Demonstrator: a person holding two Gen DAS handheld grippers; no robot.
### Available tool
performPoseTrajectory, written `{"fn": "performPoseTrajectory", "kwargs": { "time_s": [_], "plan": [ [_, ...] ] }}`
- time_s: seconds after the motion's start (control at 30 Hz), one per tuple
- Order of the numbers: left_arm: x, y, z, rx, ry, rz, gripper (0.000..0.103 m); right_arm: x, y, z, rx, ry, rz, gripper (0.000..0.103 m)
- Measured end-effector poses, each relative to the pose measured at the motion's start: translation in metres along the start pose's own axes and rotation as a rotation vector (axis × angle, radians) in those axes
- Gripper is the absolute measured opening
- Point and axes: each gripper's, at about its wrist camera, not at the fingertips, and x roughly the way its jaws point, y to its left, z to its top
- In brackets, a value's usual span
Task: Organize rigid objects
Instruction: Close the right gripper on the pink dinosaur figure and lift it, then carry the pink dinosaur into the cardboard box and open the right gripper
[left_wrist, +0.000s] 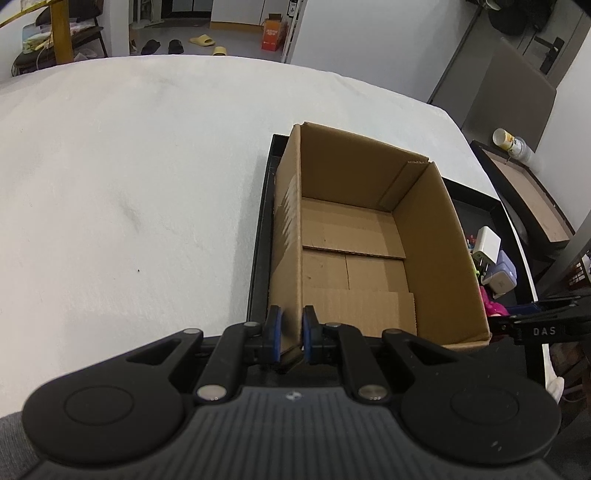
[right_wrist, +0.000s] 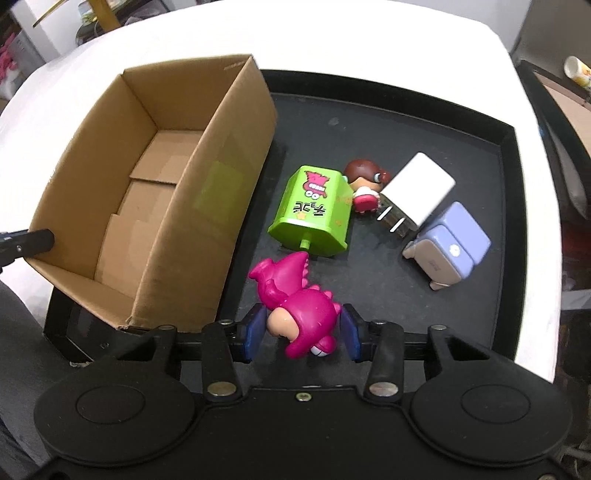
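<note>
An open, empty cardboard box (left_wrist: 369, 236) stands on the left part of a black tray (right_wrist: 509, 177). My left gripper (left_wrist: 291, 332) is shut on the box's near left wall. The box also shows in the right wrist view (right_wrist: 155, 192). My right gripper (right_wrist: 301, 328) is closed around a pink dinosaur figure (right_wrist: 299, 299), its blue pads (right_wrist: 255, 328) touching both sides. On the tray lie a green box toy (right_wrist: 314, 210), a small brown-haired doll (right_wrist: 364, 184), a white charger (right_wrist: 417, 188) and a lilac device (right_wrist: 450, 247).
The tray sits on a white table (left_wrist: 110, 184). A brown side surface with a white cup (left_wrist: 511, 142) stands past the table's right edge. The right gripper's arm (left_wrist: 543, 325) shows at the left view's right edge.
</note>
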Motion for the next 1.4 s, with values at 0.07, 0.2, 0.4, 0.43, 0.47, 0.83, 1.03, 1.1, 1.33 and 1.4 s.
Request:
{"fn": "performPoseTrajectory", "kwargs": {
  "time_s": [0.07, 0.2, 0.4, 0.43, 0.47, 0.83, 1.03, 1.1, 1.33, 1.4],
  "plan": [
    [-0.001, 0.000, -0.001, 0.000, -0.003, -0.003, 0.011, -0.006, -0.001, -0.002, 0.015, -0.008, -0.003, 0.043],
    [-0.001, -0.001, -0.002, 0.010, -0.005, -0.002, 0.011, -0.017, -0.001, -0.004, 0.039, -0.026, -0.007, 0.043],
    [-0.001, 0.001, -0.001, -0.003, -0.001, -0.003, 0.011, -0.024, 0.002, -0.004, 0.028, -0.049, -0.021, 0.043],
    [-0.001, 0.000, -0.001, -0.001, -0.003, -0.002, 0.011, -0.025, 0.003, -0.003, 0.022, -0.054, -0.023, 0.043],
    [-0.001, 0.000, -0.001, 0.002, -0.005, -0.001, 0.011, -0.026, 0.003, -0.002, 0.019, -0.060, -0.023, 0.043],
    [-0.001, -0.004, -0.003, 0.032, -0.011, 0.033, 0.010, -0.057, 0.016, 0.016, -0.011, -0.116, -0.015, 0.043],
    [-0.001, -0.009, -0.004, 0.060, -0.020, 0.054, 0.010, -0.065, 0.031, 0.029, -0.047, -0.151, -0.031, 0.043],
    [0.000, -0.009, -0.004, 0.061, -0.017, 0.061, 0.010, -0.066, 0.036, 0.034, -0.061, -0.159, -0.031, 0.043],
    [0.002, -0.015, -0.005, 0.082, -0.016, 0.084, 0.010, -0.069, 0.052, 0.050, -0.119, -0.173, -0.045, 0.043],
    [0.003, -0.015, -0.004, 0.080, -0.010, 0.085, 0.010, -0.069, 0.057, 0.055, -0.141, -0.175, -0.049, 0.043]
  ]
}}
